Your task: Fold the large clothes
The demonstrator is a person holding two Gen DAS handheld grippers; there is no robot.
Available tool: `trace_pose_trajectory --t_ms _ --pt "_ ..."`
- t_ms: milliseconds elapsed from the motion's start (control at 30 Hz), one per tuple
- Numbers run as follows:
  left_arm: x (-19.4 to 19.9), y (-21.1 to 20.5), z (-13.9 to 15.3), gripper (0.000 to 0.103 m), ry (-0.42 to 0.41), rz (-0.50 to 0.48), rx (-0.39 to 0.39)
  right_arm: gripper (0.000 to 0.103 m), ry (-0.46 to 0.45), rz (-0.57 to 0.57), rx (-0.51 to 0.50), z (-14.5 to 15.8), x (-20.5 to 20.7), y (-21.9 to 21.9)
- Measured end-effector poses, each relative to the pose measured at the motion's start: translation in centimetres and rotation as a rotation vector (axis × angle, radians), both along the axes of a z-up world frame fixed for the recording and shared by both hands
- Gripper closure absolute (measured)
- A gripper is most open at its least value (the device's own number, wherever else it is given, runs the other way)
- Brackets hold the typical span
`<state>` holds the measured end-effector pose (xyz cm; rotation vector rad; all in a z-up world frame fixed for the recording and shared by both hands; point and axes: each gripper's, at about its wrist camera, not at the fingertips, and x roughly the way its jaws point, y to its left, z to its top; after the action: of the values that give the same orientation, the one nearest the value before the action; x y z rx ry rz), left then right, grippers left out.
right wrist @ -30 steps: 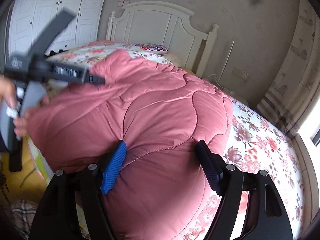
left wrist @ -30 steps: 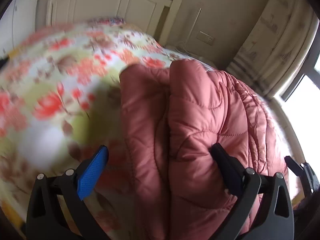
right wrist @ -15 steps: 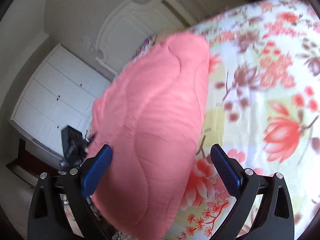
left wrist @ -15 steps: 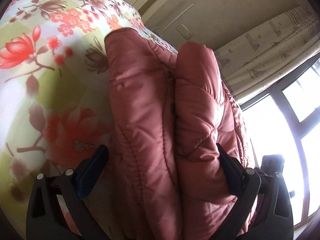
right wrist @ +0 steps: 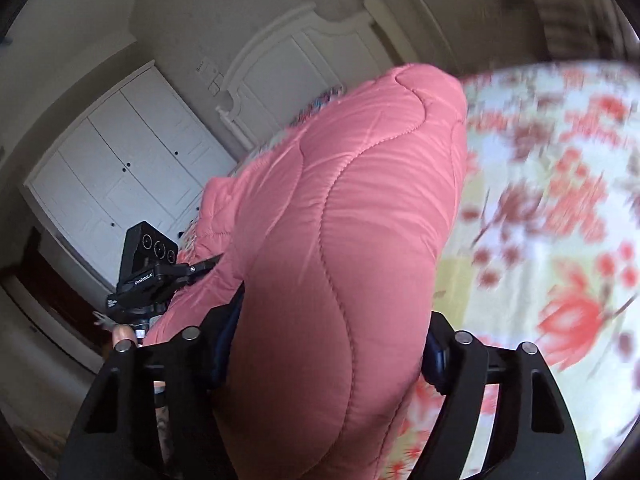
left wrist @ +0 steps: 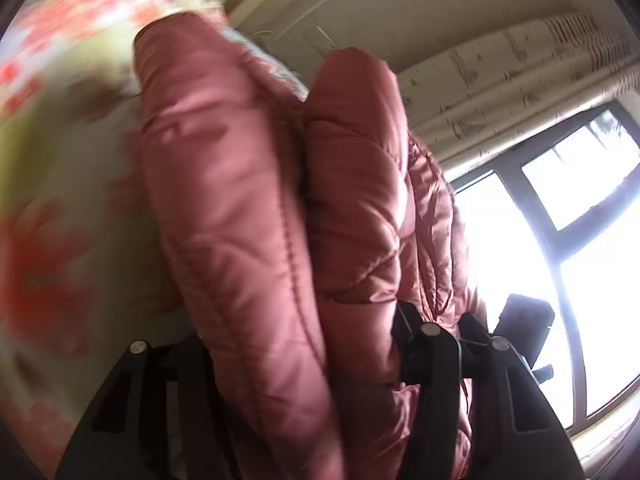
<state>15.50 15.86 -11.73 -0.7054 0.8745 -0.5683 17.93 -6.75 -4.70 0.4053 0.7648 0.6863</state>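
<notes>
A pink quilted puffer coat point(left wrist: 280, 208) lies folded in thick layers on the floral bedspread point(left wrist: 60, 168). My left gripper point(left wrist: 304, 344) is shut on the folded layers of the coat, which bulge up between its black arms and hide the fingertips. In the right wrist view the coat point(right wrist: 348, 240) fills the middle, and my right gripper point(right wrist: 328, 344) is shut on its other end, the blue pads pressed into the padding. The left gripper's body point(right wrist: 148, 268) shows at the left of that view, at the coat's far end.
The bedspread point(right wrist: 560, 208) spreads to the right of the coat. A white headboard point(right wrist: 304, 52) and white wardrobe doors point(right wrist: 120, 168) stand behind. A bright window point(left wrist: 560, 232) with a patterned curtain point(left wrist: 520, 72) is on the right.
Both grippers have closed on the coat: their jaws stood wide apart around it before and now pinch the padding. Both views have tilted and swung as the coat moves.
</notes>
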Motion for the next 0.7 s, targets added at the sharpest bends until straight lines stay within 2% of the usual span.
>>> trace_pose_trajectory --t_ms 100,233,300,400,467,533,567,633,700 --pt "3.2 -3.3 2.0 0.051 -0.013 -0.026 0.012 0.031 -0.073 -0.077 -0.039 2.0 0.3 -2.2" --pt "9.5 -8.8 4.8 0.051 -0.049 -0.067 0.039 0.031 -0.084 -0.175 -0.021 3.4 2.8 -7.3" --pt "12.2 -11.3 5.0 0.051 -0.042 -0.081 0.048 0.031 -0.074 -0.213 -0.016 3.5 4.3 -9.6" --pt "15.2 -14.6 2.8 0.051 0.024 -0.095 0.072 0.031 -0.027 -0.265 0.000 1.8 6.1 -12.3" --pt "16.2 -15.6 0.1 0.041 0.075 -0.078 0.110 0.030 0.064 -0.281 0.008 -0.9 7.5 -13.8" --pt "16.3 -15.4 -1.6 0.037 0.056 -0.073 0.043 0.019 0.166 -0.293 0.000 -4.6 8.1 -15.0" --pt "16.2 -15.1 -1.9 0.037 0.056 -0.071 0.032 0.018 0.165 -0.290 0.030 -5.7 8.0 -15.5" --pt "16.1 -15.3 -1.4 0.037 0.045 -0.070 0.062 0.014 0.152 -0.288 0.039 -5.6 7.5 -15.9" --pt "16.1 -15.4 -1.1 0.036 0.043 -0.065 0.089 0.013 0.092 -0.365 -0.042 -3.4 6.1 -15.6"
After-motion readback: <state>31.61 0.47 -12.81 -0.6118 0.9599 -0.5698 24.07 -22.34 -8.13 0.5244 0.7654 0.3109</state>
